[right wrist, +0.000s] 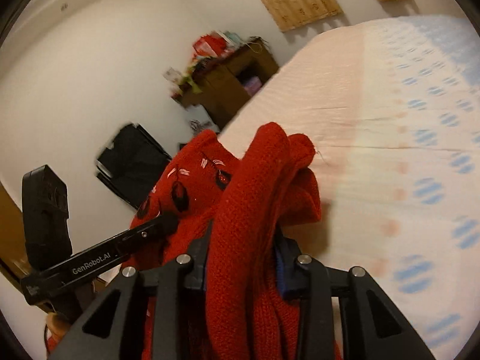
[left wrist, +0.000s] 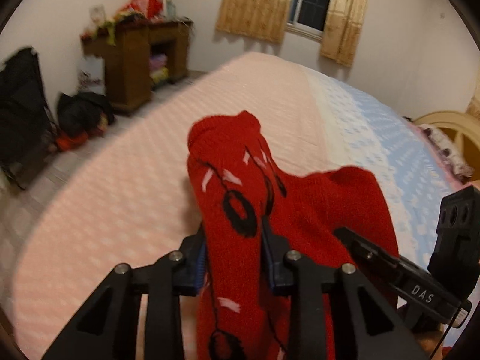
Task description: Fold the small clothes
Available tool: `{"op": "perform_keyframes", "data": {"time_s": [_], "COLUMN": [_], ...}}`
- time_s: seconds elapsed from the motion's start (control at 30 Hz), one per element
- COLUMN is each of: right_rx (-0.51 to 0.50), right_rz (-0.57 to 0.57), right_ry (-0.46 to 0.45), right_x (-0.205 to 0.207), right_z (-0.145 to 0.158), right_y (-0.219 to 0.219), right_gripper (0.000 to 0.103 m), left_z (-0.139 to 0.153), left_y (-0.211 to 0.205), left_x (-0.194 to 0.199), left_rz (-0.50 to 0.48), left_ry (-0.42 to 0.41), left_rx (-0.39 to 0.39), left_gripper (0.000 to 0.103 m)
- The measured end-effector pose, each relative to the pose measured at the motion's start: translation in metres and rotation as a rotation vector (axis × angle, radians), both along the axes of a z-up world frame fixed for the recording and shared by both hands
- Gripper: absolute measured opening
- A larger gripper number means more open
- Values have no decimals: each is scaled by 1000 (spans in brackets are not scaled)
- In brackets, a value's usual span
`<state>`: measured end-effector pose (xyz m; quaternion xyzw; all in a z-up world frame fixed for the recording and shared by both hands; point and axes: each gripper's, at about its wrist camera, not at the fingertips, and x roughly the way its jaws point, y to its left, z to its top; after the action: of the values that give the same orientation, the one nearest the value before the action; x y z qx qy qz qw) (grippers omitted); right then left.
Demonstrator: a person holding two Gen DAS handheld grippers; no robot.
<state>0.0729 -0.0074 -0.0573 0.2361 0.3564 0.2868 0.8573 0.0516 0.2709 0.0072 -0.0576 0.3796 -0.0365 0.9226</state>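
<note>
Both grippers, left gripper (left wrist: 234, 228) and right gripper (right wrist: 243, 240), pinched red knit garment (left wrist: 315, 210) tight above bed (left wrist: 120, 165). Fold just started; next, lay flat.

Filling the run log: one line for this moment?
left gripper: shut on red sock | right gripper: shut on red sock | over bed

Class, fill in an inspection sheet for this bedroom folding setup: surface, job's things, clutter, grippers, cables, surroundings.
Surface: bed with a pink cover, blue-patterned on the far side.
Job's things: red knitted garment, bunched and lifted off the bed.
Clutter: nothing seen on the bed.
Grippers: left gripper shut on the patterned part of the garment; right gripper shut on a plain bunched fold of it; the two sit close together.
Cables: a thin cord near the right gripper's body.
Surroundings: wooden cabinet piled with items, dark bags on the floor, curtained window.
</note>
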Motion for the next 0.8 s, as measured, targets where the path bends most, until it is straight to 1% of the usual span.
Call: {"op": "perform_keyframes", "data": {"time_s": [0.07,0.1,0.13,0.17,0.2,0.23,0.3,0.37,0.43,0.47,0.5,0.53,0.57,0.6,0.7,0.77,0.8], "right_rx": [-31,-84,-95,-53,-23,-30,-53,-106,-203,-252,-284,-320,-339,-355,-388,-430,-469], "right_rz": [-22,-48,-66,-76,-90,-93,-102,-153,-226,-239,-232,-199,-164,-130,-23,4,10], "right_ry": [21,28,47,67,93,107,100,69,-25,-87,-135,-190,-220,-232,-196,-151,-106], "right_x": [11,16,19,20,22,24,20,7,-20,-39,-55,-72,-83,-90,-106,-108,-107], "right_z": [-11,-18,-25,-29,-32,-33,-29,-15,11,25,36,47,52,56,49,34,23], "right_y": [12,15,13,7,2,0,-3,-4,-1,3,8,15,21,26,44,50,53], "right_gripper": [33,33,33,34,34,38,40,41,41,41,41,41,41,41,41,41,41], "left_z": [-5,-9,-17,-24,-30,-35,-34,-25,-17,-13,-10,-8,-7,-7,-10,-15,-17], "left_y": [9,10,11,11,11,9,10,9,11,14,16,16,13,10,0,-5,-7], "left_x": [6,10,14,18,21,25,22,14,4,-4,-10,-16,-20,-26,-41,-50,-53], "left_rz": [35,49,71,77,80,82,83,77,85,84,79,74,70,67,63,58,55], "left_ry": [20,26,39,56,72,83,72,50,41,33,26,22,24,27,34,45,52], "left_rx": [32,58,99,114,115,110,119,136,138,118,98,86,90,101,130,138,145], "left_gripper": [31,31,31,32,36,36,36,41,56,58,62,63,63,63,63,67,71]}}
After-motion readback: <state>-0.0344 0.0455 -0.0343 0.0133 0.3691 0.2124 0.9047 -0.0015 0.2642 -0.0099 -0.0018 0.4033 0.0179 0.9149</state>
